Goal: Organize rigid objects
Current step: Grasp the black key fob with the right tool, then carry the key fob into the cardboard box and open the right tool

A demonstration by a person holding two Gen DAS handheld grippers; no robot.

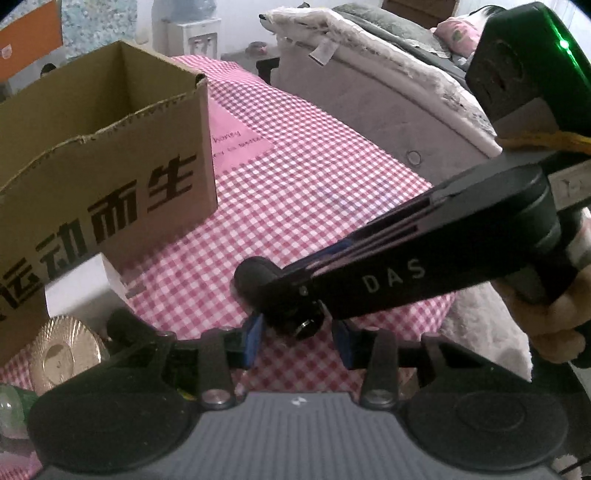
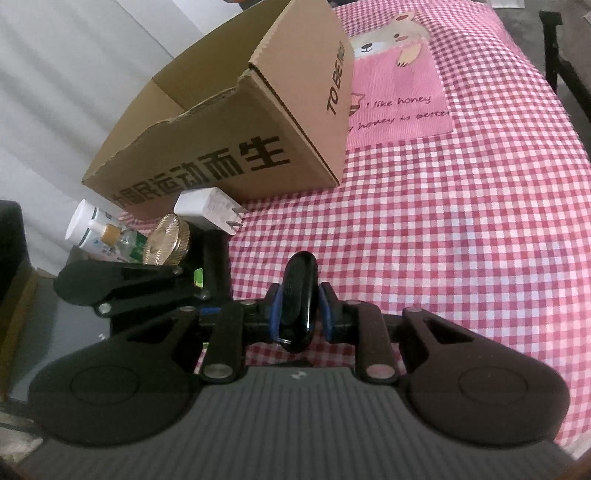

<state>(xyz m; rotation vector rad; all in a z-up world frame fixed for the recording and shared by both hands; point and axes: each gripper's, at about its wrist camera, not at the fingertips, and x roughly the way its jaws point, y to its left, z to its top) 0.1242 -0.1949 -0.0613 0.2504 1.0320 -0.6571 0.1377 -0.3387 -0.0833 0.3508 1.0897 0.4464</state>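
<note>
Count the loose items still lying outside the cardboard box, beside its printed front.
3 clearly visible: a white charger plug against the cardboard box, a gold ridged disc just before it, and a white bottle farthest left. A clear, green-labelled item between them is too blurred to count.

A home is shown, most likely a bedroom or living room. A tabletop (image 2: 480,240) is covered by a pink checked cloth (image 1: 314,192) printed with a cartoon bear (image 2: 388,40). A bed (image 1: 369,85) with a fleece throw (image 1: 332,26) and a pink pillow (image 1: 458,31) is seen behind it. A water dispenser (image 1: 201,37) is set against the far wall, and pale curtains (image 2: 74,74) are hung at one side.
</note>
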